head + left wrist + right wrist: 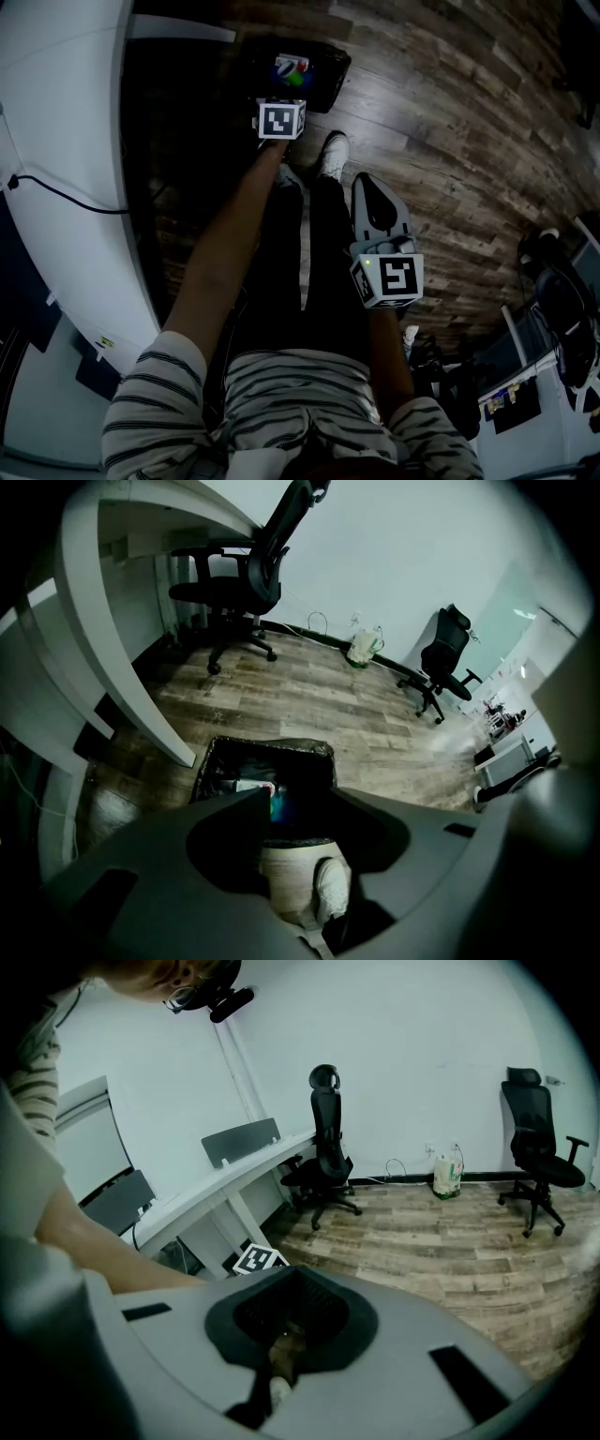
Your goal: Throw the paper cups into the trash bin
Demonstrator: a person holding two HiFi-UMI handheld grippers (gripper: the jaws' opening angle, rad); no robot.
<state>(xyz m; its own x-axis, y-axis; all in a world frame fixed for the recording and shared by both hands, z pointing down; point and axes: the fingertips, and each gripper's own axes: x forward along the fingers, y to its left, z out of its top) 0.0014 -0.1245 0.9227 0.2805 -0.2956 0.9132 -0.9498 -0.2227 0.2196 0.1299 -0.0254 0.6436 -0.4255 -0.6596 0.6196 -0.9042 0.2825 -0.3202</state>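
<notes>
1. Bin [272, 747] sits on the floor [375, 714] just beyond the left gripper's [300, 797] fingertips, with colourful litter [279, 803] inside.
2. Left fingers are spread, nothing between them.
3. Right gripper [289, 1274]: fingers pressed together, empty.

No words or numbers to read anywhere. Only black-and-white squares on left marker cube [281, 119], right marker cube [389, 279]. Print on bright wrapper [292, 72] in trash bin [330, 58] too blurry.
</notes>
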